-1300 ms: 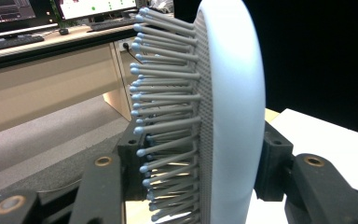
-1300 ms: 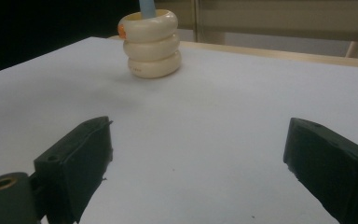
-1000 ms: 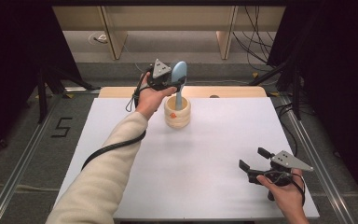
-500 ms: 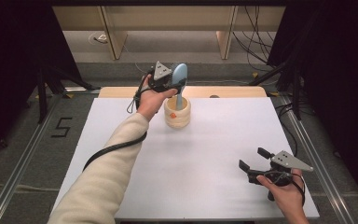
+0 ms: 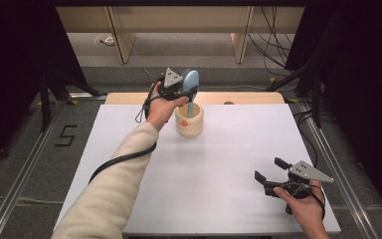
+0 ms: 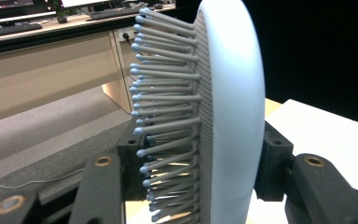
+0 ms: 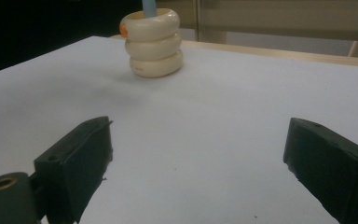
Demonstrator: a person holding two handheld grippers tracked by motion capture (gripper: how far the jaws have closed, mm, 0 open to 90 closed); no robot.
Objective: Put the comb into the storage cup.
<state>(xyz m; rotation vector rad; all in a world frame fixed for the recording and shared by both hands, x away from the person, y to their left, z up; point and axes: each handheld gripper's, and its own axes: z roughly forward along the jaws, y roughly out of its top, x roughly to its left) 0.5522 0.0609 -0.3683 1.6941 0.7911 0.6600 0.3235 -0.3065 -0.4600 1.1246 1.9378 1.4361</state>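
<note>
Desk (image 5: 219, 164) spans mid-frame. Cream ringed holder (image 5: 189, 121) sits upper centre, hairbrush (image 5: 190, 85) handle inside it. My left tongs (image 5: 185, 88) clamp the brush head. Right tongs (image 5: 271, 172), lower right, gape empty.

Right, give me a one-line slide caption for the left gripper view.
Left gripper clamps the head of a pale blue hairbrush, grey bristles pointing left, white table behind.

High view overhead facing forward, gripper views low, close, sharing cream holder (image 5: 189, 121).
</note>
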